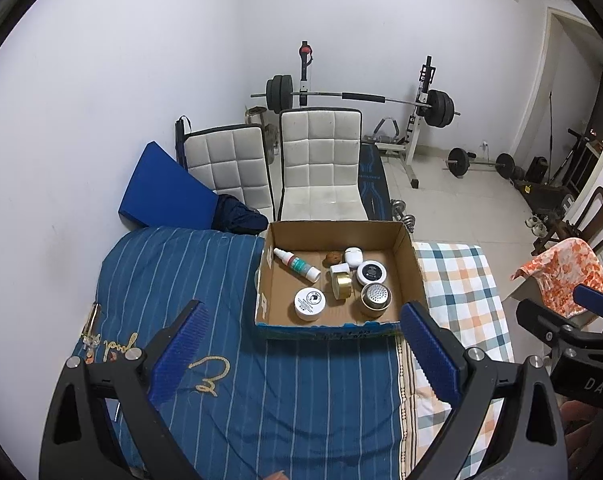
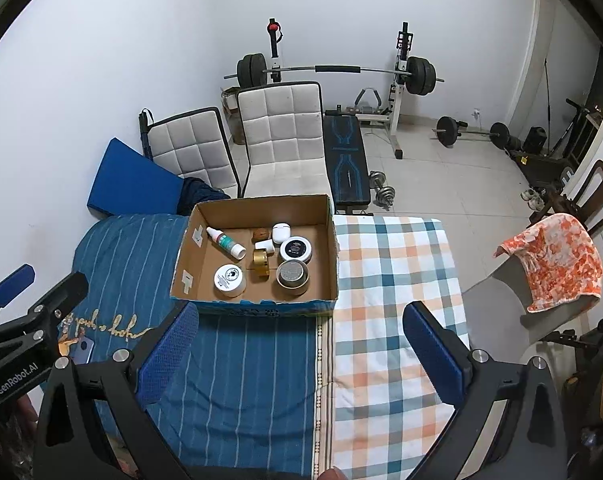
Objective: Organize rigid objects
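Left wrist view: the left tongs (image 1: 303, 336) are spread wide with nothing held. The cardboard box (image 1: 411, 258) is parked just ahead of them on the blue striped cloth (image 1: 173, 264), loaded with a spray bottle (image 1: 296, 265), white jar (image 1: 310, 303), gold tape roll (image 1: 340, 285) and metal-topped tin (image 1: 374, 298).

Right wrist view: the right tongs (image 2: 301, 334) are also wide open, empty, over the checked cloth (image 2: 393, 280); the box (image 2: 333, 236) is seen ahead, to the left.
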